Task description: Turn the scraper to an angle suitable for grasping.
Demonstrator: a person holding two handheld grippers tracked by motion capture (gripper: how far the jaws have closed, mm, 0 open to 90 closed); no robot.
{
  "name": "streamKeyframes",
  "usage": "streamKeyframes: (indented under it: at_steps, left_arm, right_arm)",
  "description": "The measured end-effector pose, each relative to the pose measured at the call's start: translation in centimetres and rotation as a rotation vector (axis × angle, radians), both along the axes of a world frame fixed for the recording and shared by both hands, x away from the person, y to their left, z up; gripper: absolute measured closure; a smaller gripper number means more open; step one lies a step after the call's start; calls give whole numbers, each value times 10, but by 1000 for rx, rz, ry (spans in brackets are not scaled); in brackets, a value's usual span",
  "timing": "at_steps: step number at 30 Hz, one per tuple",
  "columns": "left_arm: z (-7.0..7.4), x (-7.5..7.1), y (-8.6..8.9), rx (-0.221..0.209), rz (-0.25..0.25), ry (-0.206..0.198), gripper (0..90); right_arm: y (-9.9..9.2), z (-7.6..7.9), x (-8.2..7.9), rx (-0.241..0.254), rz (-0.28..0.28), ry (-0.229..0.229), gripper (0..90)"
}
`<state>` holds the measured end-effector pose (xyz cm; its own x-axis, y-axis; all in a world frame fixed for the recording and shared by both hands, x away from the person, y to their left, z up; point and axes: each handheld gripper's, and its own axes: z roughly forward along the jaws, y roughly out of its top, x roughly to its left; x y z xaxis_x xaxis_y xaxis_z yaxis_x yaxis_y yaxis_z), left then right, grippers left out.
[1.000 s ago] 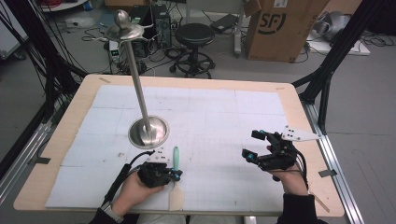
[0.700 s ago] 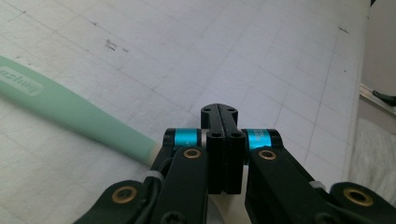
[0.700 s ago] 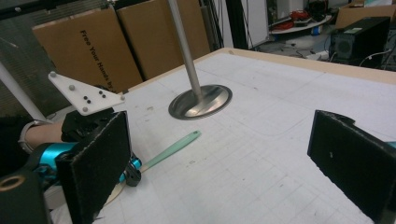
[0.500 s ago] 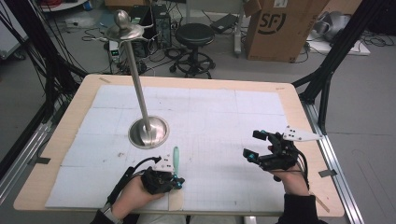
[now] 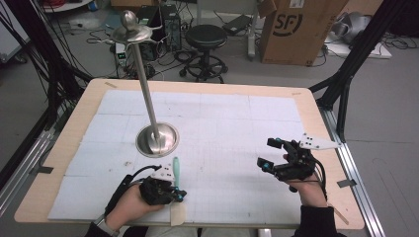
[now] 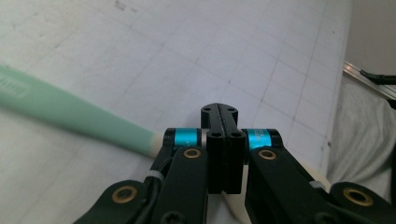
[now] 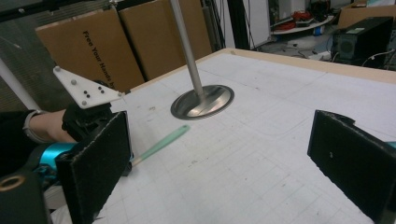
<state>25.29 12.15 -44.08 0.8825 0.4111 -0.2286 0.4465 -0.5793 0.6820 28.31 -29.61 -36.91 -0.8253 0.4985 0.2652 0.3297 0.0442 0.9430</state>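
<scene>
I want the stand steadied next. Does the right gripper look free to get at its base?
Probably yes. The right gripper is open and holds nothing, and bare mat lies between it and the base. The left gripper and its green stick sit off to the side.

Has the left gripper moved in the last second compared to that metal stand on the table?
Yes. The left gripper, shut on the green stick, has drifted toward the table's left edge, though it remains on the near side of the metal stand's base.
</scene>
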Motion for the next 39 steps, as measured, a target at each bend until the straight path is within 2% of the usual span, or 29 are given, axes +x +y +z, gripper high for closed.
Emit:
streamKeyframes:
  at_steps: [8, 10, 12, 14, 16, 17, 22, 24, 25, 27, 30, 35, 39]
  left_arm:
    - [0, -3, 42, -4, 4, 45, 900]
    - [0, -3, 52, -14, 22, 53, 900]
    - [0, -5, 56, -21, 32, 46, 900]
    - [4, -5, 62, -52, 41, 44, 900]
    - [9, -5, 73, -88, 77, 42, 900]
    - [11, -4, 79, -86, 101, 37, 900]
    - [7, 0, 112, -53, 187, 62, 900]
    - [3, 1, 119, -34, 213, 69, 900]
    - [1, 2, 119, -16, 225, 66, 900]
    - [-1, 5, 118, -30, 232, 65, 900]
    - [-1, 7, 108, -24, 257, 46, 900]
    - [-1, 16, 82, -27, 267, 41, 900]
    - [-1, 26, 59, -21, 254, 36, 900]
  right_arm:
    - [0, 0, -1, 2, 1, 1, 51]
    - [1, 0, 0, 1, 3, -4, 51]
    - [2, -1, 0, -6, 3, 2, 51]
    - [3, -1, 1, -8, 5, 4, 51]
    - [3, 0, 1, -7, 6, -1, 51]
    - [3, 0, 0, -5, 7, -1, 51]
    - [1, 0, 1, -2, -1, 1, 51]
    - [1, 0, 1, -4, 1, -3, 51]
    - [1, 0, 1, -3, 0, 0, 51]
    - [1, -1, 1, -6, -1, -1, 51]
    - [3, -1, 1, -13, 3, 2, 51]
    - [4, -1, 1, -15, 0, 5, 51]
    - [2, -1, 2, -8, -5, 2, 51]
